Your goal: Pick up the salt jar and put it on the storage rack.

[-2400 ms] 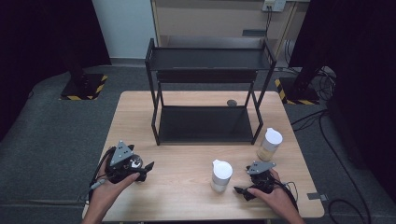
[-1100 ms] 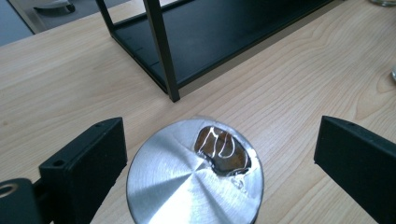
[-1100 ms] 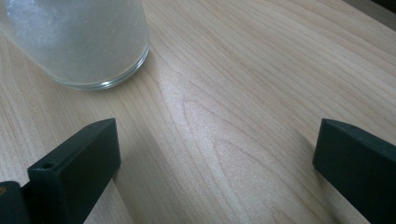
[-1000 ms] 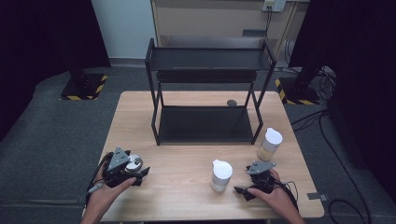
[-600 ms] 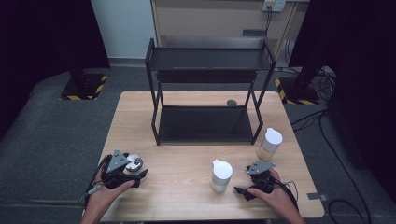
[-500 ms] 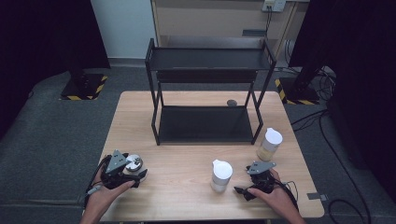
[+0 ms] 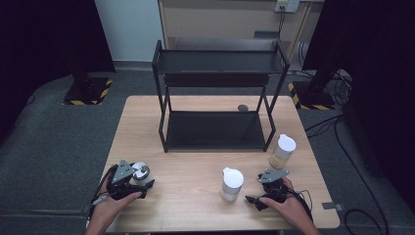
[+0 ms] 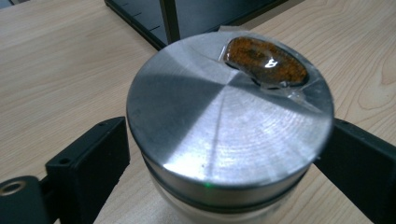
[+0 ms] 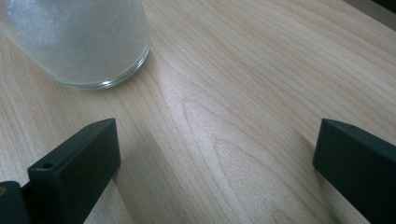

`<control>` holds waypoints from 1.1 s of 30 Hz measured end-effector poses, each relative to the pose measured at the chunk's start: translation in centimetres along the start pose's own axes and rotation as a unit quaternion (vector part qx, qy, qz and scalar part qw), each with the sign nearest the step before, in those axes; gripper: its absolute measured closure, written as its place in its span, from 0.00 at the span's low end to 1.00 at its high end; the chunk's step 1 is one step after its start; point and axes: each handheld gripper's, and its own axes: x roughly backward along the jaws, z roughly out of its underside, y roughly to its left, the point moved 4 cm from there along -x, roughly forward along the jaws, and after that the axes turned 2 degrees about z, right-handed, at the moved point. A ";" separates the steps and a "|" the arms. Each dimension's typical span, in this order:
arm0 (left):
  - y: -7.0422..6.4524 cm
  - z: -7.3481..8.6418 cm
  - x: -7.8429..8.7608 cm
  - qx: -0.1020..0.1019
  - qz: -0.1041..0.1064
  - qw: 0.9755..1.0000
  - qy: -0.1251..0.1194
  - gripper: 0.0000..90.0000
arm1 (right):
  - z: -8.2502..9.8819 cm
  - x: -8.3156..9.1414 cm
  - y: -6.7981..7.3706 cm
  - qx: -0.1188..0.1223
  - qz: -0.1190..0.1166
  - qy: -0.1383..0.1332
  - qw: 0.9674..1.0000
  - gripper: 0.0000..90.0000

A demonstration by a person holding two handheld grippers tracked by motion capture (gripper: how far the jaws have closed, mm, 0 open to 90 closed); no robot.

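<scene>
A glass jar with a brushed metal lid (image 8: pixel 224 116) stands near the table's front left (image 7: pixel 141 171); a brown patch under clear tape sits on the lid. My left gripper (image 8: pixel 229 154) has a black jaw against each side of it. The jaws have just been closing onto the jar. In the high view a hand holds this gripper (image 7: pixel 139 182) low at the left. My right gripper (image 9: pixel 215 158) is open over bare wood. It rests at the front right (image 7: pixel 254 196), just right of a white-lidded jar (image 7: pixel 231 183) of pale powder (image 9: pixel 79 42).
A black two-level rack (image 7: pixel 215 63) stands at the back middle of the wooden table (image 7: pixel 195 196). A jar of beige contents (image 7: pixel 282 152) stands by the rack's right front leg. A small dark object (image 7: pixel 242 107) lies behind the lower shelf.
The left hand and its gripper have shifted slightly toward the near left edge since the earliest frame. The right hand and both right-side jars have not moved.
</scene>
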 end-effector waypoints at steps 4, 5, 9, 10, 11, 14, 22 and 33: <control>-0.2 0.0 -0.1 -0.009 0.000 1.000 0.002 0.09 | 0.0 0.0 0.0 0.000 0.000 0.000 1.000 0.01; -0.1 0.0 -0.2 -0.006 0.000 1.000 0.002 0.10 | 0.0 0.0 0.0 0.000 0.000 0.000 1.000 0.01; 0.3 0.4 -0.3 0.006 0.001 1.000 0.002 0.15 | 0.0 0.0 0.0 0.000 0.000 0.000 1.000 0.01; 0.4 0.4 -0.3 0.007 0.001 1.000 0.004 0.15 | 0.0 0.0 0.0 0.000 0.000 0.000 1.000 0.01; 0.5 0.6 -0.3 0.009 0.002 1.000 0.004 0.16 | 0.0 0.0 0.0 0.000 0.000 0.000 1.000 0.01; 0.7 0.8 -0.4 0.015 0.007 1.000 0.002 0.19 | 0.0 0.0 0.0 0.000 0.000 0.000 1.000 0.01; 0.9 0.9 -0.8 0.019 0.019 1.000 0.004 0.33 | 0.0 0.0 0.0 0.000 0.000 0.000 1.000 0.01; 0.2 0.2 -0.7 0.026 0.018 0.999 -0.008 0.33 | 0.0 0.0 0.0 0.000 0.000 0.000 1.000 0.01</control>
